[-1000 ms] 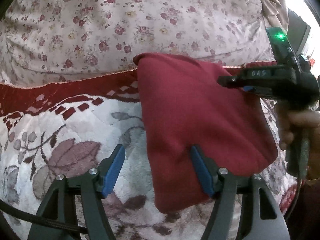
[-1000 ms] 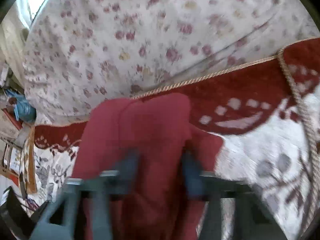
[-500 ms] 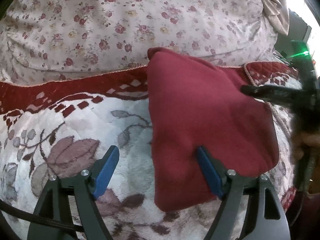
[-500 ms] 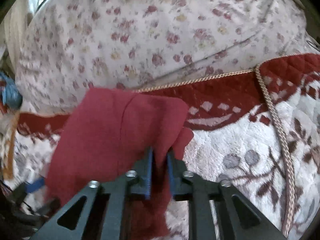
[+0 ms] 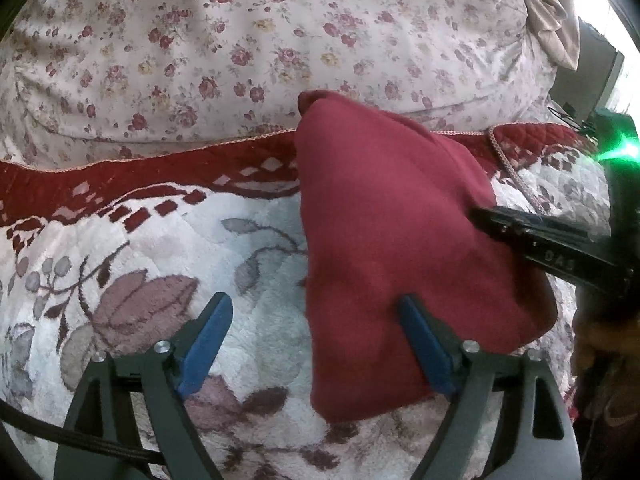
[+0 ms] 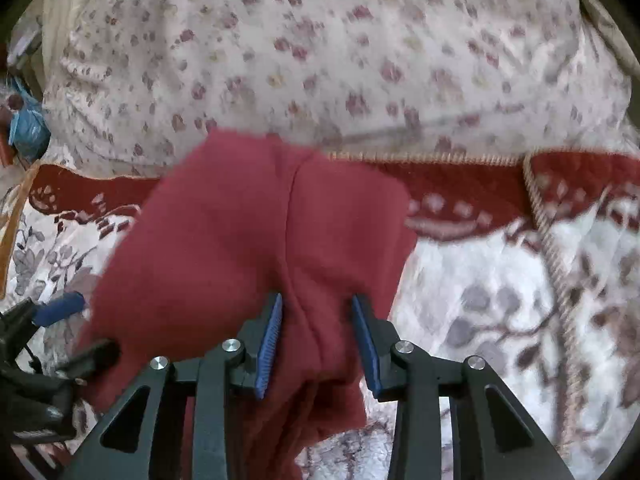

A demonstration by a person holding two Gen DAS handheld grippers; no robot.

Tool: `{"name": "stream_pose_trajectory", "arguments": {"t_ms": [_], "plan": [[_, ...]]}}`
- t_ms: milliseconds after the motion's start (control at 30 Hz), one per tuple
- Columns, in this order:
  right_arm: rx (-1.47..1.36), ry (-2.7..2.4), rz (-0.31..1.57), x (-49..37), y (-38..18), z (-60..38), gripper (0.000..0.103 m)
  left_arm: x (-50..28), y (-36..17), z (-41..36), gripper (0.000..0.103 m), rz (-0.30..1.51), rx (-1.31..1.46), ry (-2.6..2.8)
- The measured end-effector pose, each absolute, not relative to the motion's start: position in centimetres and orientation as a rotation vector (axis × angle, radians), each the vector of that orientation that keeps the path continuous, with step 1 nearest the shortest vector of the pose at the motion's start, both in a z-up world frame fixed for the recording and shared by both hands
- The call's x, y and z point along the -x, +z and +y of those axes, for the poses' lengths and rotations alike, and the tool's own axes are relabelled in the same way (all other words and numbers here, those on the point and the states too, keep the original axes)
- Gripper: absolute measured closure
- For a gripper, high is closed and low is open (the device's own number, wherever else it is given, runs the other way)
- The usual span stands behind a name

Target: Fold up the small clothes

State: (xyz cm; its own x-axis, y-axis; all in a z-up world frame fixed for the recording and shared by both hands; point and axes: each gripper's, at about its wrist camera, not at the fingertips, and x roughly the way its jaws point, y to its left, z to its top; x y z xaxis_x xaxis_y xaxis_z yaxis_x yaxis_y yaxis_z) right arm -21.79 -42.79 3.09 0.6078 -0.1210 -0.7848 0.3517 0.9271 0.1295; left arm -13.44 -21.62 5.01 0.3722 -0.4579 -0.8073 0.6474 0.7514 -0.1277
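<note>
Far left: bare blanket [image 5: 160, 248] with leaf pattern and dark red border, spread on the bed as the folding surface. Behind it, a flowered quilt [image 5: 240, 40] bunched up along the back, out of the way.

Next, the left tool [image 5: 315, 304], angled down at the bed. Fingers wide apart and opening, clamped on nothing. One blue pad over bare blanket, the other over the cloth, with the near left edge of the red garment [image 5: 392, 240] between them but not pressed. Probably a letting-go, so that the cloth can stay flat where it lies.

Centre: the red garment itself, resting on the blanket in a compact folded shape. Far corner reaching over the red border to the foot of the quilt, near corner just below the left tool's pad. A seam or crease down the middle in the right wrist view.

Right: the right tool [image 6: 317, 300], narrower than the left but opening too. A soft ridge of the garment's right side between its pads, with gaps showing on both sides, so no real clamp now. Likely a release after laying that side over.

Count: two tools, four blue pads, one red garment, one blanket, one quilt.
</note>
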Motion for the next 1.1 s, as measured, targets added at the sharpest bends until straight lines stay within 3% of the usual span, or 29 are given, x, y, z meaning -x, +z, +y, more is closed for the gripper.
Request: {"name": "stream_pose_trajectory", "arguments": {"t_ms": [133, 200, 267, 333, 733, 800, 867, 1100], "plan": [[-0.351, -0.260, 0.836, 23.2, 3.5, -43.4, 0.061, 13.1, 5.3, -21.1, 0.017, 0.971, -0.173, -0.754], [-0.408, -0.255, 0.826, 23.9, 3.9, -44.2, 0.048, 12.6, 5.5, -20.7, 0.015, 0.985, -0.117, -0.776], [-0.491, -0.254, 0.783, 25.3, 4.0, -45.6, 0.027, 12.2, 5.6, -20.4, 0.012, 0.984, -0.083, -0.771], [-0.543, -0.261, 0.757, 25.9, 3.8, -46.7, 0.018, 11.8, 5.7, -20.4, 0.011, 0.973, -0.068, -0.757], [-0.625, -0.223, 0.751, 24.3, 3.3, -47.2, 0.017, 11.2, 4.9, -21.0, 0.011, 1.000, -0.057, -0.759], [-0.644, -0.251, 0.753, 24.2, 2.8, -47.8, 0.015, 11.0, 5.0, -20.8, 0.011, 1.010, -0.023, -0.775], [-0.687, -0.239, 0.739, 24.2, 2.1, -48.6, 0.007, 10.4, 4.9, -20.9, 0.004, 1.038, 0.022, -0.802], [-0.763, -0.125, 0.714, 23.5, 0.0, -49.4, 0.003, 8.1, 3.2, -24.3, 0.003, 1.132, 0.011, -0.875]]}}
